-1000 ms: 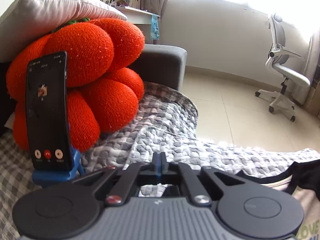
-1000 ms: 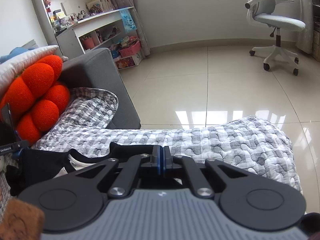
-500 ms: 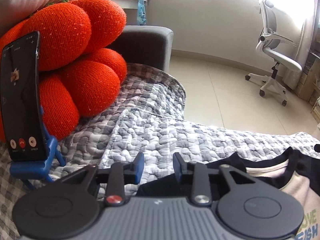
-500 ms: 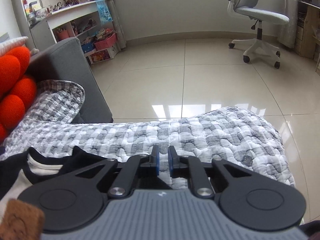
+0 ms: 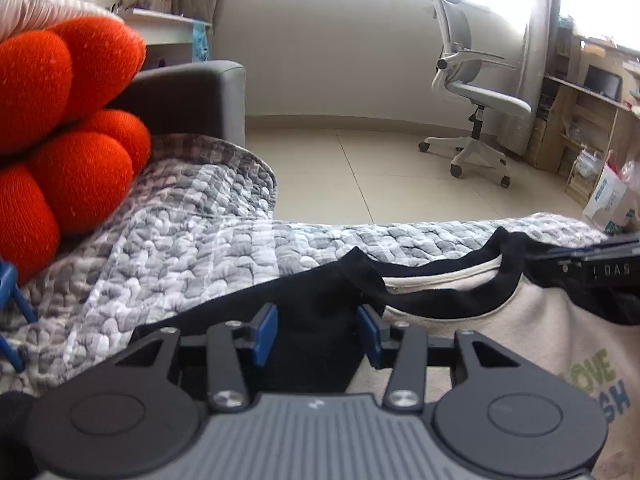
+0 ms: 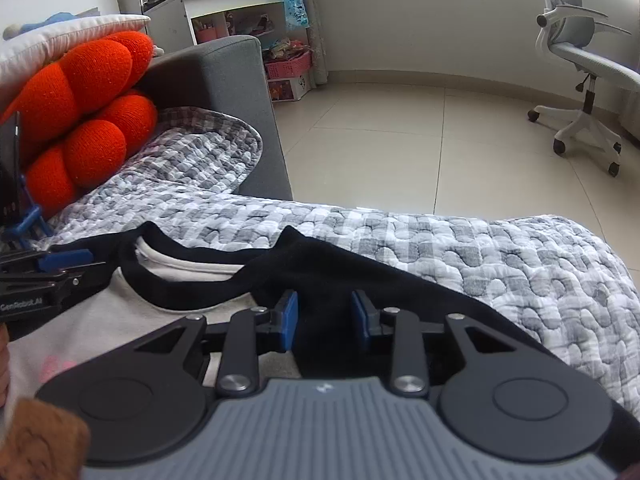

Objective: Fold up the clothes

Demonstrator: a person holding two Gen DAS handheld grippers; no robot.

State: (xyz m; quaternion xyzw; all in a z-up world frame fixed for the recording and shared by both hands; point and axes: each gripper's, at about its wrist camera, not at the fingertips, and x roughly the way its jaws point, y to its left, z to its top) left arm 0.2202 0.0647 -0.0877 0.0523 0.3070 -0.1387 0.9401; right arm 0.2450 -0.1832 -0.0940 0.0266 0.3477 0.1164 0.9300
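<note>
Pale floor tiles (image 5: 360,168) stretch behind to a plain wall, where a white swivel office chair on castors (image 5: 476,100) stands near a bright window; a grey sofa arm (image 6: 236,92) rises at the left, with a knobbly orange knitted cushion (image 5: 68,140) leaning against it; a grey-and-white quilted checked blanket (image 6: 460,248) covers the seat on which everything lies.

On that blanket lies a cream T-shirt with black collar and black sleeves (image 5: 520,320), front up, its neckline towards the floor side and green and blue printed letters showing at the right edge of the left wrist view; its collar lies between the two tools.

The left tongs (image 5: 316,332) hang over one black shoulder of the shirt, just beside the collar; their blue pads are parted and opening, black cloth lies in the gap, and neither pad visibly presses it, so the cloth is released.

The right tongs (image 6: 324,320) stand over the opposite black shoulder; their pads are also parted and opening, with dark fabric lying loose between them and no clamp on it.

Each tool shows in the other's view at the frame edge, on the far side of the neckline; a dark phone on a blue stand (image 6: 10,176) sits at the far left by the cushion.
</note>
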